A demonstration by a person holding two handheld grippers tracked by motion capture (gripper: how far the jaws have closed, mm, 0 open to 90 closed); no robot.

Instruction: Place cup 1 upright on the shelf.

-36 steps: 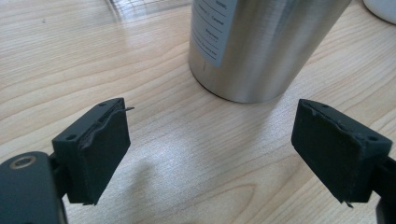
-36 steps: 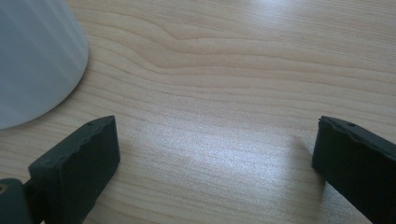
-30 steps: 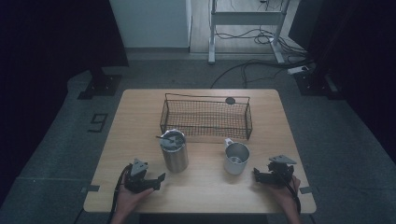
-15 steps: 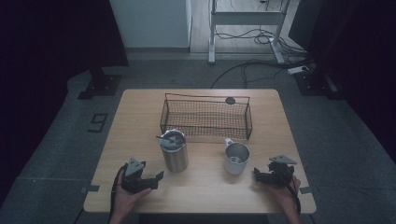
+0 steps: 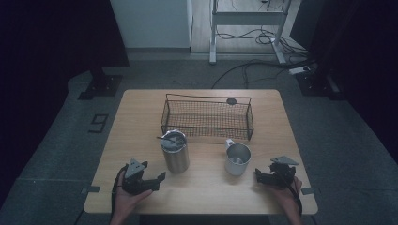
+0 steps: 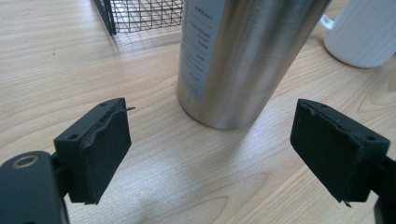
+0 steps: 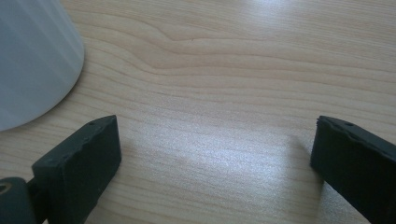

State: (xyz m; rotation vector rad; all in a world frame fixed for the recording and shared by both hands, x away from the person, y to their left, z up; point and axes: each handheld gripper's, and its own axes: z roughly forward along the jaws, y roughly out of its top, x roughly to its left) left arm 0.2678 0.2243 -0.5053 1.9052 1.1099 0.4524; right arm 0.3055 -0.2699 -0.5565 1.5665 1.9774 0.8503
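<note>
One steel tumbler (image 5: pixel 175 153), one white mug (image 5: pixel 236 158) and one wire basket (image 5: pixel 207 117) sat on the table (image 5: pixel 141 117). The left gripper (image 6: pixel 212 149) and right gripper (image 7: pixel 215 158) sat near the front edge, both wide open and empty. Tumbler was mid-table, nothing blocking it.

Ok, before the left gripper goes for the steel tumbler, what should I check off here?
1. Left gripper jaws spread wide: ok.
2. Steel tumbler upright ahead, between the jaws' line: ok.
3. Jaws wide enough to take the tumbler: cannot tell.
4. White mug stands apart from the tumbler: ok.
5. Right gripper open, holding nothing: ok.
6. Wire basket behind, out of the path: ok.
</note>
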